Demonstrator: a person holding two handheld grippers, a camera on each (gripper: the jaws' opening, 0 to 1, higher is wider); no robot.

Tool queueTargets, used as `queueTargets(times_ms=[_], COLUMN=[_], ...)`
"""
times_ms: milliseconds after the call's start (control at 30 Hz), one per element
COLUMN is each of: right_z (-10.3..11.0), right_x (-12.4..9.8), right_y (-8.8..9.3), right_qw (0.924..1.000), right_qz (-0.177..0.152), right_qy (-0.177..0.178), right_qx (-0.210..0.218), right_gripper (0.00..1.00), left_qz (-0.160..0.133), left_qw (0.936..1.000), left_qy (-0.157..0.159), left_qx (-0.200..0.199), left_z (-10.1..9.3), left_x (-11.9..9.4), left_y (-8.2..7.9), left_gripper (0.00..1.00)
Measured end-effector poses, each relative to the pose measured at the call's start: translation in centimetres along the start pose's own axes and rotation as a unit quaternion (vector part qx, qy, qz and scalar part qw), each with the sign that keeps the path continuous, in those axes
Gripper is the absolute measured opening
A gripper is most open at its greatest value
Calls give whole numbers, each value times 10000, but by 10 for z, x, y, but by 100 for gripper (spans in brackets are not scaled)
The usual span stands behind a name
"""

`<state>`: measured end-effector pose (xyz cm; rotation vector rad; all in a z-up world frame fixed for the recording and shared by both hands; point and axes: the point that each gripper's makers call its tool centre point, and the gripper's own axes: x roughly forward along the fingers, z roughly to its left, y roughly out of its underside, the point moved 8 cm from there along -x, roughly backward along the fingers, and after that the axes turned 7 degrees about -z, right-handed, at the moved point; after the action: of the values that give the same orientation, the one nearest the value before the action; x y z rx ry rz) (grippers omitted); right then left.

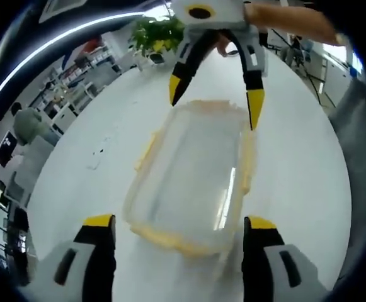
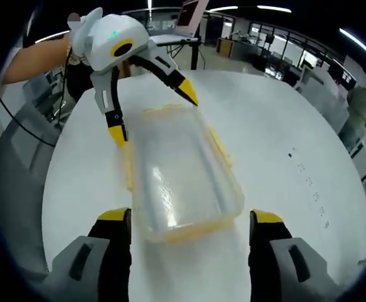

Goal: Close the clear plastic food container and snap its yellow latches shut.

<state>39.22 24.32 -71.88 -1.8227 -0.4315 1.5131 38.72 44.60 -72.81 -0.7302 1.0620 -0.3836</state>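
Note:
A clear plastic food container (image 1: 192, 170) lies on the white table with its lid resting on top. Yellow latches (image 1: 146, 151) run along its sides and ends. My left gripper (image 1: 179, 221) is open, its yellow-tipped jaws spread wider than the container's near end. My right gripper (image 1: 215, 100) is open at the far end, one jaw tip on each side of that end. In the right gripper view the same container (image 2: 176, 173) lies between my open right gripper (image 2: 190, 217) and the open left gripper (image 2: 152, 115). Nothing is gripped.
The white table (image 1: 107, 126) is round, with its edge curving at the right (image 2: 334, 126). A potted plant (image 1: 157, 34) stands at its far side. A person's arm (image 1: 290, 22) holds the right gripper. A laptop (image 2: 192, 16) and office desks lie beyond.

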Motion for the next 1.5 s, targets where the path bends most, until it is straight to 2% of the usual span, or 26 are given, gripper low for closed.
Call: queueTargets(times_ms=[100, 200, 233, 333, 433, 633, 767, 933, 1033, 1233, 1367, 1500], right_z=[2, 4, 5, 7, 8, 18, 28, 43, 54, 72, 87, 100], right_x=[-3, -10, -13, -22, -32, -52, -64, -77, -85, -100, -114, -127], right_y=[-1, -3, -5, -8, -10, -7, -8, -7, -6, -1, -1, 0], right_qw=[10000, 9999, 9998, 9989, 9969, 9919, 9870, 9801, 9722, 9620, 9491, 9295], right_qz=[16, -58, -140, -355, -587, -855, -1105, -1355, -1600, -1822, -2119, -2526], right_qy=[40, 96, 158, 259, 458, 808, 1034, 1319, 1557, 1893, 2187, 2570], right_qx=[-23, 15, 49, 162, 261, 479, 548, 601, 699, 748, 807, 788], right_gripper=[75, 77, 78, 80, 81, 84, 85, 85, 85, 85, 84, 83], left_qz=[-146, -510, -694, -965, -1312, -1466, -1636, -1847, -2069, -2200, -2264, -2142], left_qw=[9998, 9974, 9956, 9913, 9838, 9791, 9736, 9613, 9506, 9429, 9384, 9368], left_qy=[-35, -51, -144, -364, -626, -884, -1087, -1460, -1687, -1934, -2090, -2243], left_qx=[-117, -497, -609, -815, -1051, -1095, -1165, -1433, -1584, -1586, -1562, -1619], left_z=[-3, -9, -10, -10, -13, -24, -33, -43, -50, -67, -78, -93], left_x=[-7, -14, -18, -28, -41, -64, -83, -108, -125, -150, -163, -172], left_y=[-3, -9, -12, -15, -21, -21, -18, -7, -3, 0, 3, 18], left_gripper=[89, 94, 95, 99, 99, 99, 99, 99, 99, 99, 99, 99])
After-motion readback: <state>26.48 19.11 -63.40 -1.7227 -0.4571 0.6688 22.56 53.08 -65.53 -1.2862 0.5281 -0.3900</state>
